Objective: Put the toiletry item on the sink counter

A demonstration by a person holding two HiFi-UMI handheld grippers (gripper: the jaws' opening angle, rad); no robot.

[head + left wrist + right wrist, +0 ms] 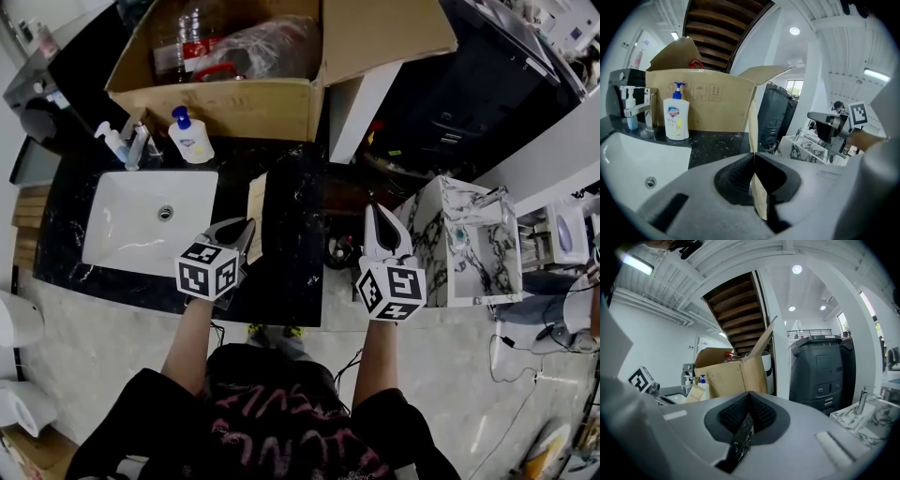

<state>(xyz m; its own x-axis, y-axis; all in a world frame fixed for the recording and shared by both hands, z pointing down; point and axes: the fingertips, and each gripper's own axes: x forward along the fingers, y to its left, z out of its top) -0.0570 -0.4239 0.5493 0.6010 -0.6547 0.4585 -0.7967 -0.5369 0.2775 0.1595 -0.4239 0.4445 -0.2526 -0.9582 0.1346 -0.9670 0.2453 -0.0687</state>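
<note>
The toiletry item is a thin flat beige packet (256,214). My left gripper (247,227) is shut on it and holds it on edge over the black marble sink counter (292,272), just right of the white basin (141,230). In the left gripper view the packet (753,131) shows edge-on, rising from between the closed jaws of the left gripper (753,158). My right gripper (374,212) hovers past the counter's right edge, shut with nothing in it. From the right gripper (749,395) view the packet (695,393) shows at the left.
A white soap pump bottle (190,137) and a faucet (137,145) stand behind the basin. An open cardboard box (234,105) fills the back of the counter. A small marble-patterned sink unit (466,246) stands to the right, and a dark bin (820,371) beyond it.
</note>
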